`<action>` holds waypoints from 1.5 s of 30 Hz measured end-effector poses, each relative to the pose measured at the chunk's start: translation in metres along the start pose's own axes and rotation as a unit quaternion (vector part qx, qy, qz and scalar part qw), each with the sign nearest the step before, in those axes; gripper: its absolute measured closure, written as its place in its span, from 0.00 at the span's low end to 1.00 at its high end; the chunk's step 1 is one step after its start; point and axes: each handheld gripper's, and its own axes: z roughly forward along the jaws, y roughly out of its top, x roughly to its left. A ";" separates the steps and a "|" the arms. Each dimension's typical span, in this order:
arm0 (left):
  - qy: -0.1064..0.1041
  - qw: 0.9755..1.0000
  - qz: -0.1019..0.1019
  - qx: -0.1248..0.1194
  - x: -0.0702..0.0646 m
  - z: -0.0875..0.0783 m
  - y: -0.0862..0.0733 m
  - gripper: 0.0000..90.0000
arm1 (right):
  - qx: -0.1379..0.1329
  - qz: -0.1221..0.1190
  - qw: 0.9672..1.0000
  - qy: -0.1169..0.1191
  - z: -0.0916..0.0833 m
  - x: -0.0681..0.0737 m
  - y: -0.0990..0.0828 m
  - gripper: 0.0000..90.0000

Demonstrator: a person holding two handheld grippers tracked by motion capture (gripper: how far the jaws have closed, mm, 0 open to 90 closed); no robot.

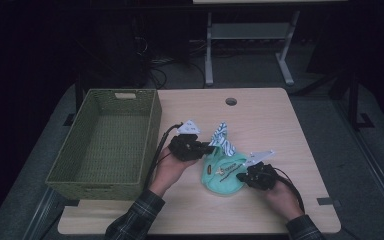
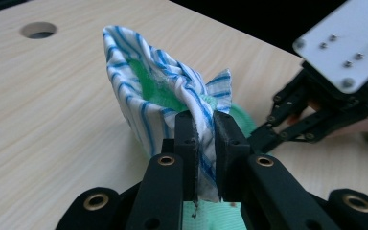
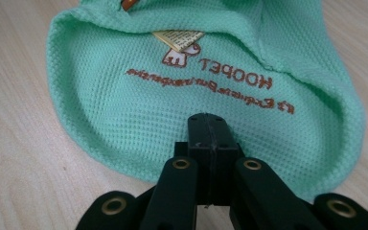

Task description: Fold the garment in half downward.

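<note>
A small mint-green garment (image 1: 223, 172) (image 3: 139, 100) with brown lettering lies on the wooden table (image 1: 265, 120). Its blue-and-white striped part (image 1: 221, 136) (image 2: 143, 91) is lifted off the table. My left gripper (image 1: 207, 147) (image 2: 205, 120) is shut on that striped cloth, which is pinched between the pads. My right gripper (image 1: 240, 176) (image 3: 211, 120) has its jaws pressed together at the near right edge of the green cloth. No fabric shows between its pads. The right gripper (image 2: 256, 136) also appears in the left gripper view, reaching to the green cloth.
A green woven basket (image 1: 150, 130), nothing inside it, stands on the left part of the table beside my left hand. A round cable hole (image 1: 231, 101) sits near the far edge. Bare tabletop lies behind and to the right of the garment.
</note>
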 end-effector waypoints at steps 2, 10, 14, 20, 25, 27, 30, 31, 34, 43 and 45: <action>-0.005 1.000 0.003 0.002 -0.002 0.002 0.000 0.90 | 0.000 -0.001 1.000 0.000 0.000 0.000 0.000 1.00; -0.022 0.999 0.020 0.020 -0.012 0.011 -0.004 0.90 | -0.017 0.016 1.000 -0.003 -0.017 -0.010 -0.008 1.00; -0.028 0.999 0.025 0.025 -0.014 0.014 -0.007 0.90 | -0.025 0.024 0.999 -0.008 -0.025 -0.016 -0.013 1.00; -0.039 0.998 0.029 0.041 -0.019 0.022 -0.014 0.90 | -0.032 0.029 0.999 -0.014 -0.029 -0.021 -0.016 1.00; -0.047 0.997 0.035 0.055 -0.023 0.027 -0.020 0.90 | -0.033 0.030 0.999 -0.014 -0.030 -0.022 -0.016 1.00; -0.047 0.996 0.037 0.059 -0.024 0.028 -0.021 0.89 | -0.038 0.031 0.999 -0.011 -0.031 -0.023 -0.016 1.00; -0.050 0.996 0.042 0.067 -0.028 0.031 -0.025 0.87 | -0.046 0.031 0.998 -0.007 -0.034 -0.022 -0.015 1.00; -0.049 0.996 0.042 0.066 -0.028 0.031 -0.025 0.86 | -0.046 0.030 0.998 -0.006 -0.036 -0.021 -0.015 1.00; -0.057 0.996 0.039 0.056 -0.026 0.028 -0.023 0.77 | -0.055 0.032 0.998 0.001 -0.039 -0.020 -0.014 1.00; -0.057 0.998 0.021 0.030 -0.022 0.023 -0.012 0.64 | -0.061 0.013 0.998 0.025 -0.040 -0.008 -0.009 0.99; -0.056 0.998 0.020 0.032 -0.021 0.024 -0.011 0.63 | -0.061 0.011 0.998 0.028 -0.039 -0.007 -0.008 0.99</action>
